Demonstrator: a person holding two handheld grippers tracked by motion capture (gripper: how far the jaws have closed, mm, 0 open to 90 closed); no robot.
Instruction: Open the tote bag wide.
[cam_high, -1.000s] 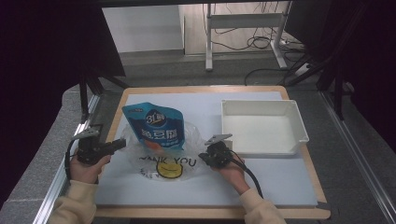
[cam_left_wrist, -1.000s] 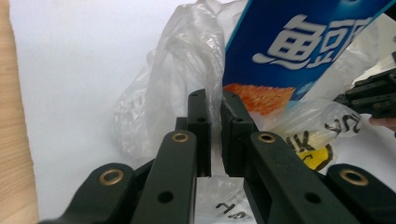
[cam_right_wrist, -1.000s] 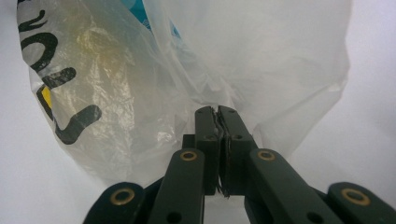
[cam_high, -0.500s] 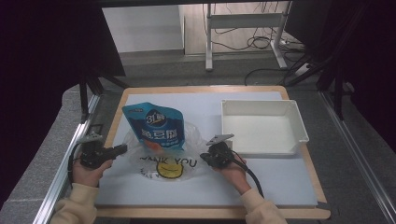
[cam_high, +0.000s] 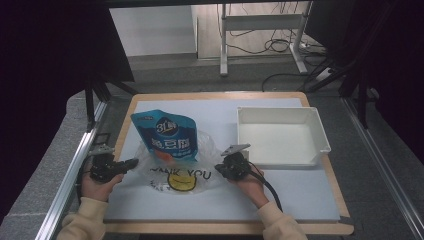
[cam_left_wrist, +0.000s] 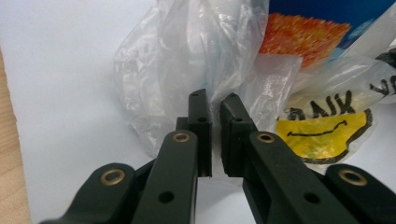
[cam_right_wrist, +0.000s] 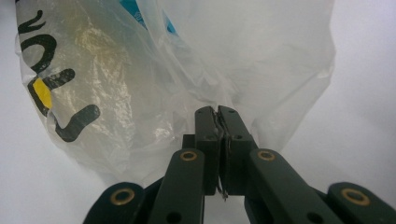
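Note:
A clear plastic bag (cam_high: 192, 167), printed "THANK YOU" over a yellow smiley (cam_high: 181, 182), lies crumpled on the pale mat. A blue pouch (cam_high: 165, 134) lies partly inside it, with its top sticking out toward the far side. My left gripper (cam_high: 131, 162) is at the bag's left edge. In the left gripper view its jaws (cam_left_wrist: 214, 98) are nearly together, and the film's creases (cam_left_wrist: 187, 60) run down into them. My right gripper (cam_high: 219, 169) is at the bag's right edge. It is shut (cam_right_wrist: 217, 109) on a thin fold of the bag (cam_right_wrist: 140, 93).
A white, empty tray (cam_high: 320, 137) stands at the right, just beyond my right hand. The mat (cam_high: 300, 195) covers a wooden table whose edge (cam_high: 225, 227) runs along the front. A metal rail (cam_high: 75, 170) borders the left side.
My left gripper has sunk a little toward the table at the bag's left edge. The right gripper and the bag's right side have stayed put.

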